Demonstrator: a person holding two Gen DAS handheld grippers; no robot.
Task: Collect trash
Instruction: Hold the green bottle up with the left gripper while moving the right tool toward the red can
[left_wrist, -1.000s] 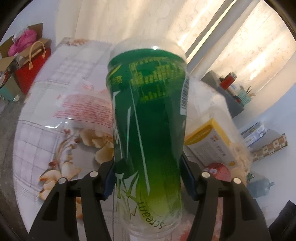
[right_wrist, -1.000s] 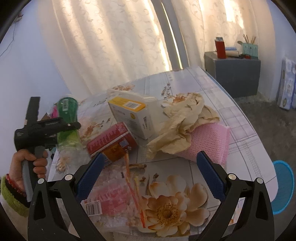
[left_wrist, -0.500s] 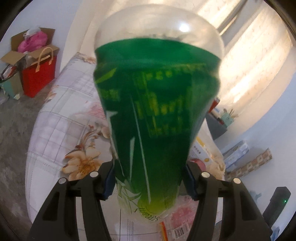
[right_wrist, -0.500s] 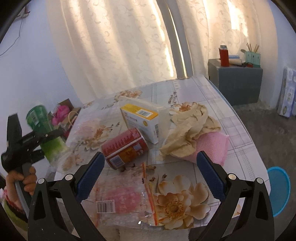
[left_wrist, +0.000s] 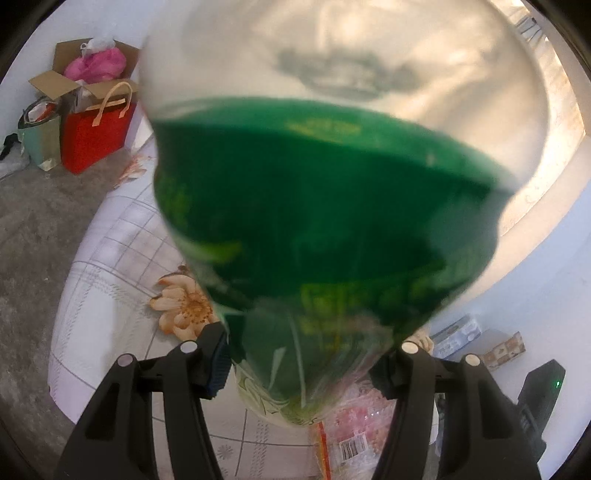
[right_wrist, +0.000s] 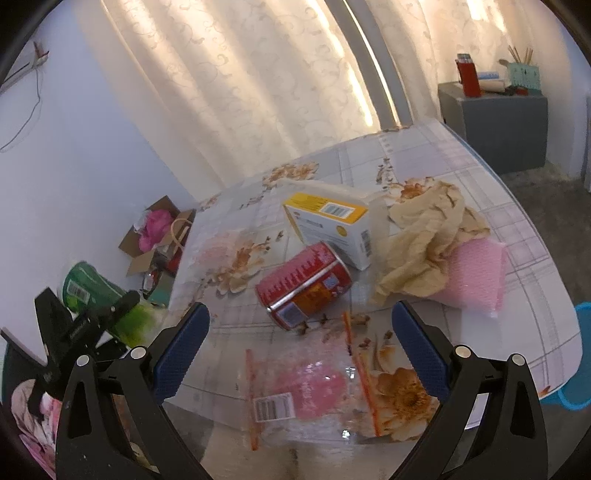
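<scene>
My left gripper (left_wrist: 299, 354) is shut on a green-labelled plastic bottle (left_wrist: 325, 206) that fills most of the left wrist view; it also shows in the right wrist view (right_wrist: 92, 291), held off the table's left edge. My right gripper (right_wrist: 299, 339) is open and empty above the table's near side. On the floral tablecloth (right_wrist: 517, 236) lie a red can (right_wrist: 306, 284) on its side, a yellow-and-white box (right_wrist: 332, 225), crumpled brown paper (right_wrist: 428, 240), a pink mesh pad (right_wrist: 476, 273) and a clear zip bag with pink contents (right_wrist: 314, 391).
A cardboard box with pink stuff (left_wrist: 92, 70) and a red paper bag (left_wrist: 96, 129) stand on the floor beyond the table. A grey cabinet (right_wrist: 495, 122) stands by the curtains. A blue bin rim (right_wrist: 580, 354) shows at the table's right.
My left gripper has lifted the bottle and carried it left, off the table's edge and tilted toward the camera. The right gripper has drawn back slightly and stays open.
</scene>
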